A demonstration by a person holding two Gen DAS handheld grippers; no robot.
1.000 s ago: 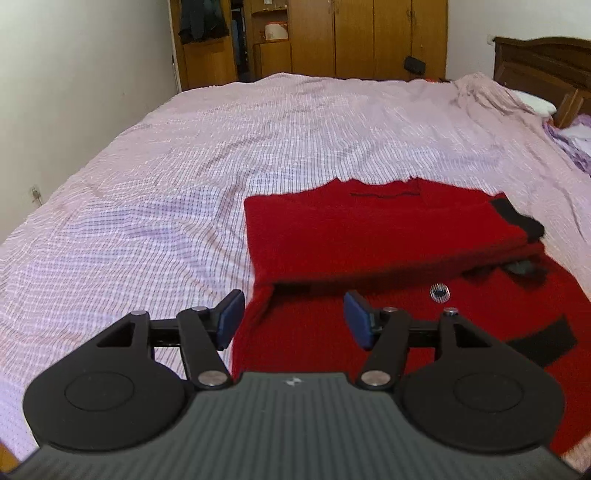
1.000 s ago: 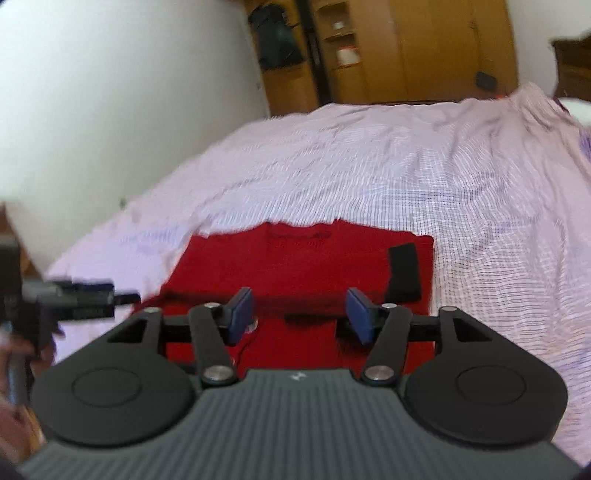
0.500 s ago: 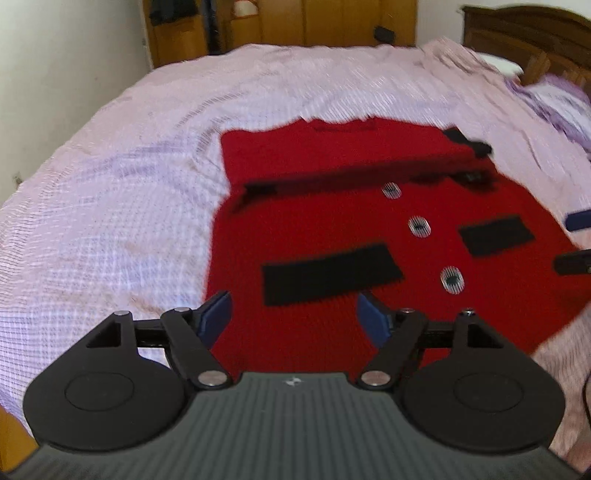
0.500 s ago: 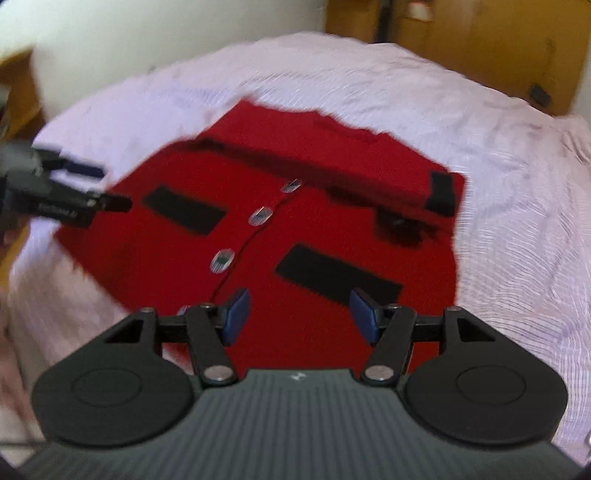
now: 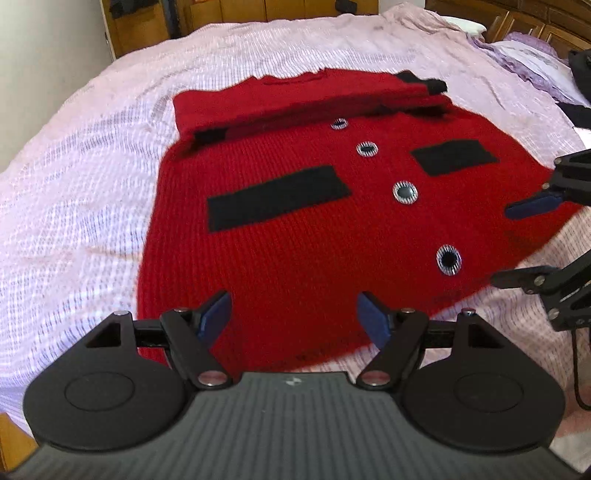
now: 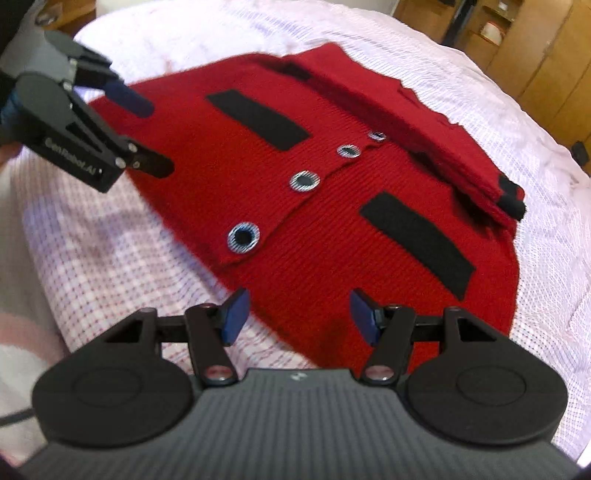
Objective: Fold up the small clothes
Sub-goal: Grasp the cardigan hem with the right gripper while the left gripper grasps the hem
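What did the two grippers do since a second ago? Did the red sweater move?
Both dipped toward the near hem of the red sweater. The left hand-held gripper spread its jaws wider and now hangs over the hem's left part. The right hand-held gripper rolled and came down over the right part. Neither has taken hold of anything. The sweater stayed put on the bed, sleeves folded across the top.

Red knit cardigan with black pocket strips (image 5: 295, 236): near hem hidden behind the black gripper body in both wrist views. Folded-over sleeve (image 6: 424, 140) covers the upper front and top button. Right gripper (image 5: 524, 240) cut off at frame edge. Wooden wardrobe (image 5: 240, 11) cropped, blurred.
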